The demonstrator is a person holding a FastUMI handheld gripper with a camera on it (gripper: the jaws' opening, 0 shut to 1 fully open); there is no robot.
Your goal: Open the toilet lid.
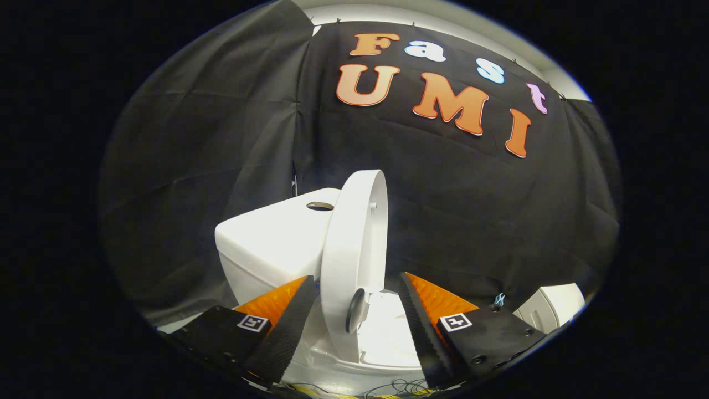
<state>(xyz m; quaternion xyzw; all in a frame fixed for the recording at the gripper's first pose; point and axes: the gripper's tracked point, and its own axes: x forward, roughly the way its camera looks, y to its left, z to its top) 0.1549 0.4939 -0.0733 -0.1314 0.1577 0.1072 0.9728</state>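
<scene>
A white toilet stands just ahead of my fingers. Its lid (pixel 354 249) is raised and stands nearly upright, seen almost edge-on, leaning back toward the white tank (pixel 271 244). A dark round bumper (pixel 355 310) shows on the lid's underside near its hinge end. Below the lid lies the white seat and bowl rim (pixel 388 338). My gripper (pixel 357 302) is open, its two fingers spread to either side of the lid's lower part, and neither finger presses on it.
The tank's top has a round flush-button hole (pixel 320 206). A white box-like object (pixel 548 307) sits to the right beyond the right finger. Thin dark cables (pixel 388 388) lie on the floor below the bowl. Black cloth walls close in behind.
</scene>
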